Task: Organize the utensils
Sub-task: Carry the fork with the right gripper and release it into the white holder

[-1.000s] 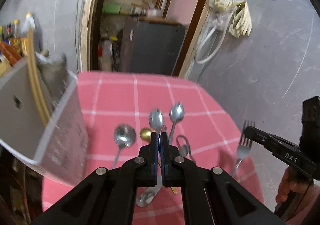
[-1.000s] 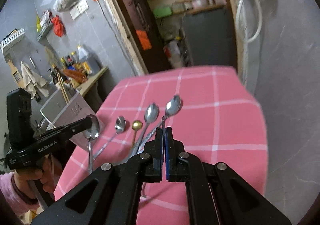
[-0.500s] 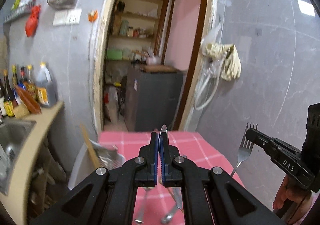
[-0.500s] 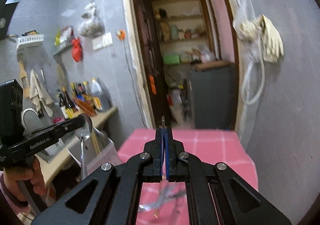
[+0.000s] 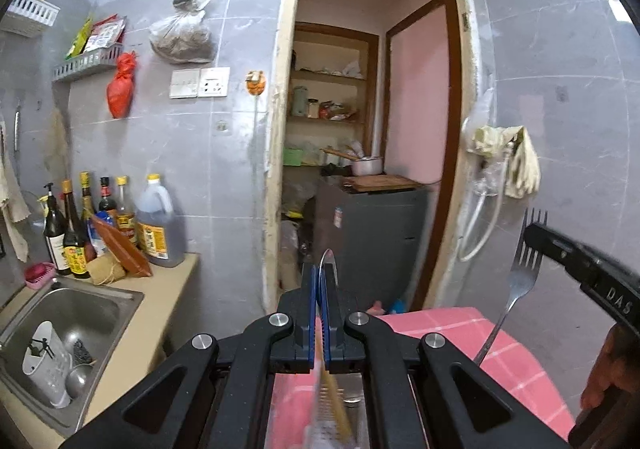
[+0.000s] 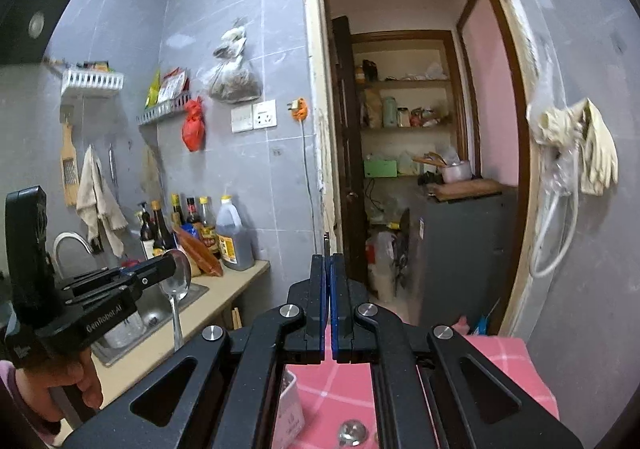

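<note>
My left gripper (image 5: 320, 281) is shut on a steel spoon (image 5: 327, 263), seen edge-on with its bowl up. The right wrist view shows that gripper (image 6: 170, 271) and the spoon (image 6: 176, 283) hanging handle-down over the counter. My right gripper (image 6: 329, 265) is shut on a steel fork whose tines (image 6: 327, 243) stick up between the jaws. In the left wrist view the right gripper (image 5: 534, 233) holds the fork (image 5: 528, 249) upright, handle down. Both are raised high above the pink checked table (image 5: 500, 345). Another spoon bowl (image 6: 352, 431) lies on the cloth.
A white utensil holder (image 6: 290, 405) stands at the table's left edge, with chopsticks (image 5: 332, 397) blurred below my left jaws. A steel sink (image 5: 80, 313) with a white cup sits left, bottles (image 5: 156, 225) on the counter behind. A doorway with a grey cabinet (image 5: 372, 233) lies ahead.
Both grippers have lifted and tilted up from the table, each carrying its utensil. The view has swung from the tablecloth with its laid-out spoons to the wall and doorway.
</note>
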A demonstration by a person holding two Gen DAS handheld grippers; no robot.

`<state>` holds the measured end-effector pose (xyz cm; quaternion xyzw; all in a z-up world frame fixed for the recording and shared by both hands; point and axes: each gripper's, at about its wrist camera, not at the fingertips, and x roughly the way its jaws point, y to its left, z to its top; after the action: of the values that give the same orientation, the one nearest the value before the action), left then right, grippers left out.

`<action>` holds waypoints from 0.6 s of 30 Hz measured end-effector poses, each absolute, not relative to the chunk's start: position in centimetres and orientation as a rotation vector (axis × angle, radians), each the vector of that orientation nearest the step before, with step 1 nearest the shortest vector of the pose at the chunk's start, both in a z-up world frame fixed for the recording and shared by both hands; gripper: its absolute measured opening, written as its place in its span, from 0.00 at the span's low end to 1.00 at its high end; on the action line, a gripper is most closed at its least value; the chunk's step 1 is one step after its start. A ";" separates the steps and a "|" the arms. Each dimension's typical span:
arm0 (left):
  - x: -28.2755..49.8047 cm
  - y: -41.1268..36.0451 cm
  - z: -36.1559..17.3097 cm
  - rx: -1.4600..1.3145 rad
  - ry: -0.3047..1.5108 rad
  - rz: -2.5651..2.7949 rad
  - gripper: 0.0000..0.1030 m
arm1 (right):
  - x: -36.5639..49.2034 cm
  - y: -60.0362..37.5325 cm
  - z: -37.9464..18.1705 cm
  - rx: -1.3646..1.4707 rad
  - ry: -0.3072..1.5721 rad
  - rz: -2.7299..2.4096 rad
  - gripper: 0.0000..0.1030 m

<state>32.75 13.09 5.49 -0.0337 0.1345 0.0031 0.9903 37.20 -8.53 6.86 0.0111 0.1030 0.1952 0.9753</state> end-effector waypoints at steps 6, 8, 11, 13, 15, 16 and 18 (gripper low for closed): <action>34.4 13.7 2.5 -0.025 0.301 0.023 0.03 | 39.4 -5.0 4.8 -0.059 0.257 0.398 0.02; 34.6 13.6 1.6 -0.015 0.311 0.020 0.03 | 40.1 -4.1 3.7 -0.077 0.287 0.401 0.02; 34.7 13.6 0.6 -0.021 0.333 0.010 0.03 | 40.4 -3.6 2.4 -0.087 0.322 0.408 0.02; 34.6 13.8 0.3 -0.036 0.340 0.001 0.03 | 40.6 -3.4 1.5 -0.077 0.348 0.421 0.02; 34.4 14.1 0.0 -0.054 0.352 -0.012 0.03 | 40.6 -3.3 0.6 -0.068 0.374 0.436 0.02; 34.2 14.3 -0.1 -0.061 0.356 -0.016 0.03 | 40.7 -3.2 0.3 -0.059 0.387 0.452 0.03; 34.1 14.5 -0.6 -0.070 0.365 -0.015 0.03 | 40.9 -3.1 -0.4 -0.049 0.410 0.471 0.03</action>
<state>34.12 14.50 -0.58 -0.0347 0.1814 -0.0073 0.9828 40.85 -3.14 -0.40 -0.0242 0.2019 0.2319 0.9513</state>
